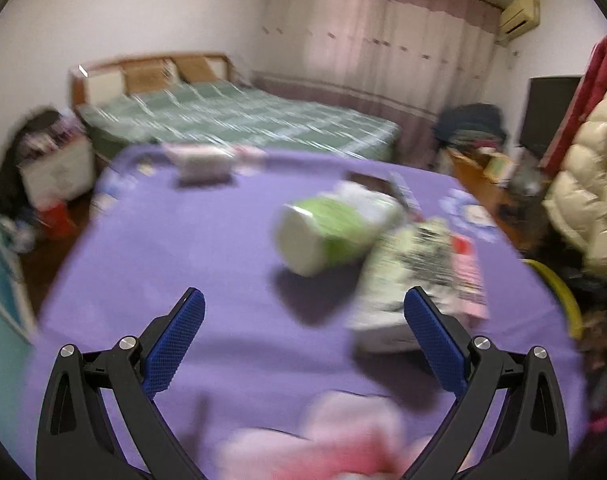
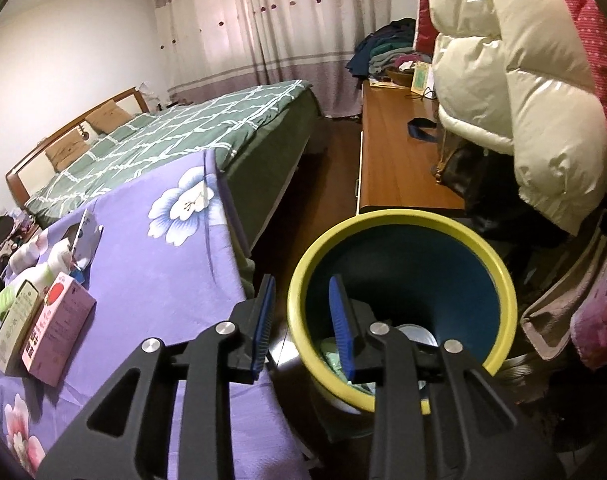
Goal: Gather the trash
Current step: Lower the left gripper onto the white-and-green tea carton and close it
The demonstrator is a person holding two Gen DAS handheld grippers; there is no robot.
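Left gripper [image 1: 303, 308]: spread wide, nothing in it, lower middle of frame over the purple cloth [image 1: 163, 260]
Right gripper [image 2: 301, 300]: only a bit apart, empty, bottom centre, right over the bin's rim
Bin [image 2: 499, 268]: yellow rim, lower right, some trash at the bottom
Green bottle [image 1: 323, 236]: on its side, centre, blurry
Boxes [image 2: 43, 328]: lower left on the cloth, just beside the bottle

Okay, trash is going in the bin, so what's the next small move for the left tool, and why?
Probably ease the left tool forward and a little right toward the green-and-white bottle lying on its side on the purple cloth. Its jaws stand wide open with nothing between them, and the bottle lies just ahead. The right tool is open and empty over the yellow-rimmed bin.
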